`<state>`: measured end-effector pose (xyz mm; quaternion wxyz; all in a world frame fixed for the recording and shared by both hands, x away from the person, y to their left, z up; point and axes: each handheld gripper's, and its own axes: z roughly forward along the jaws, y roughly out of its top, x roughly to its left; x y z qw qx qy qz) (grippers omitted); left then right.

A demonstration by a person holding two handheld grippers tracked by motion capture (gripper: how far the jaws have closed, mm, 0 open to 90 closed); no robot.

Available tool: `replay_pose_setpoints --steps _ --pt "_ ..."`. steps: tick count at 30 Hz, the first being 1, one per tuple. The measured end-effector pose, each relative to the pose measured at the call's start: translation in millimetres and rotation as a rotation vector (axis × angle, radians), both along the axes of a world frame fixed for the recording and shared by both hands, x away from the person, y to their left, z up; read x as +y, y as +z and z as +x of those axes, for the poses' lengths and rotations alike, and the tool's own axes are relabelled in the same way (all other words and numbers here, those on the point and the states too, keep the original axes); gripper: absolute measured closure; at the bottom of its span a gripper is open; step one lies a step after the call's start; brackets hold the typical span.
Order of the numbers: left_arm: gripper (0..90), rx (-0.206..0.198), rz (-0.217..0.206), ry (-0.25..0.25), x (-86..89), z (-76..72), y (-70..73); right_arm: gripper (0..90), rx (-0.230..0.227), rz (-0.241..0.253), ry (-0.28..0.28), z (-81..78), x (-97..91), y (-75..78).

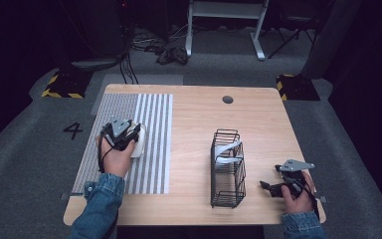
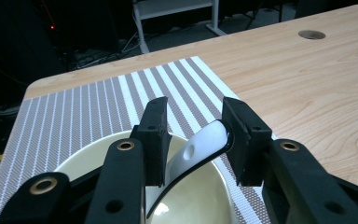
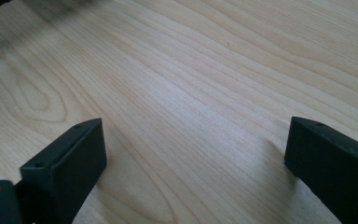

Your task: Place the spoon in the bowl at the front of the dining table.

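Bowl (image 1: 138, 142) on the mat (image 1: 149, 164) at the bench's (image 1: 194, 119) left, spoon (image 2: 200, 149) in the bowl between the left tool's (image 1: 129, 133) jaws; wire rack (image 1: 227, 169) right of centre, right tool (image 1: 273, 186) just right of it.

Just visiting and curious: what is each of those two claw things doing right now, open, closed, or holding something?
Left gripper: partly open over the bowl, a white spoon between its jaws; whether it grips cannot be told.
Right gripper: wide open, holding nothing.
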<state>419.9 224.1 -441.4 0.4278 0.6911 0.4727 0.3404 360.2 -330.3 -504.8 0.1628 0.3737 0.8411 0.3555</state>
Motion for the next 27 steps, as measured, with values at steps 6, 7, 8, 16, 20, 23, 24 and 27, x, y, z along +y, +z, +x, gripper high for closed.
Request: replay_pose_setpoints --steps 6,7,8,16,20,23,24,27 --pt "62.8 0.011 -0.006 -0.014 -6.3 0.8 -5.9 5.4 0.000 0.000 0.000 0.0 0.0 0.0" --pt "62.7 0.017 -0.009 -0.017 -7.7 0.8 -6.8 5.4 0.000 0.000 0.000 0.1 0.0 0.0" --pt "62.7 0.018 -0.008 -0.021 -9.2 1.1 -8.0 5.4 0.000 0.000 0.000 0.1 -0.1 0.0" --pt "60.0 0.035 -0.005 -0.048 -15.5 2.9 -12.1 5.4 0.000 0.000 0.000 0.1 0.0 0.0" --pt "58.2 0.041 -0.003 -0.064 -19.2 2.8 -13.1 5.4 0.000 0.000 0.000 0.0 0.0 0.0" --pt "55.6 0.042 0.003 -0.072 -21.3 3.2 -12.7 5.4 0.000 0.000 0.000 0.1 -0.1 0.0" --pt "53.9 0.040 0.004 -0.074 -21.9 3.3 -12.8 5.4 0.000 0.000 0.000 0.1 -0.1 0.0" --pt "47.9 0.043 -0.001 -0.088 -24.8 2.7 -12.4 5.4 0.000 0.000 0.000 0.0 0.0 0.0"
